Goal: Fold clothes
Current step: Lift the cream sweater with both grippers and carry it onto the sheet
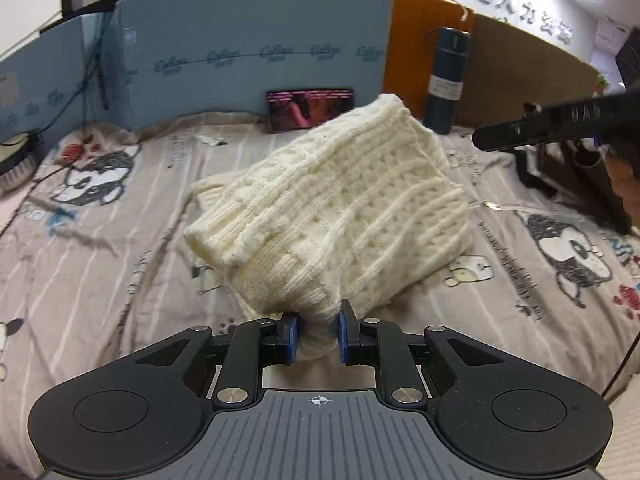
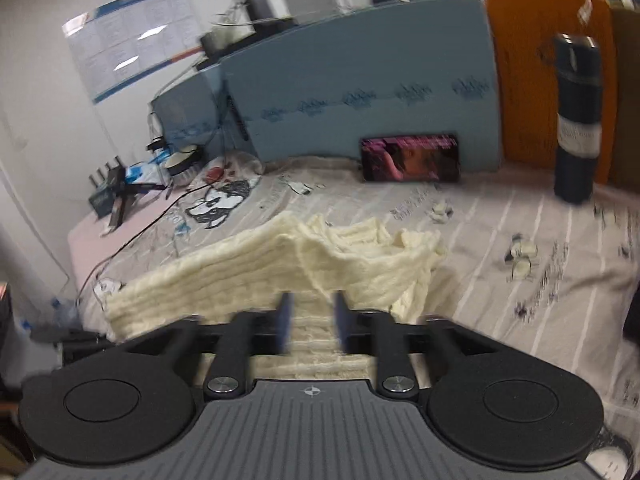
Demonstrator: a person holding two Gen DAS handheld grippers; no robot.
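Right now the cream cable-knit sweater (image 1: pixel 340 208) is lifted partly off the cartoon-print bedsheet (image 1: pixel 104 264), its long axis running away from the left gripper (image 1: pixel 318 336) up toward the phone (image 1: pixel 310 109) propped against the blue foam board (image 1: pixel 248 40). That gripper's blue-padded fingers (image 1: pixel 291 338) are clamped on a bunched corner of the knit, the ribbed hem end pointing up and to the right, near the dark flask (image 1: pixel 446 80). From the right wrist view, the right gripper (image 2: pixel 312 326) straddles a strip of the same sweater (image 2: pixel 280 264), but motion blur keeps me from telling whether it is pinching the fabric.
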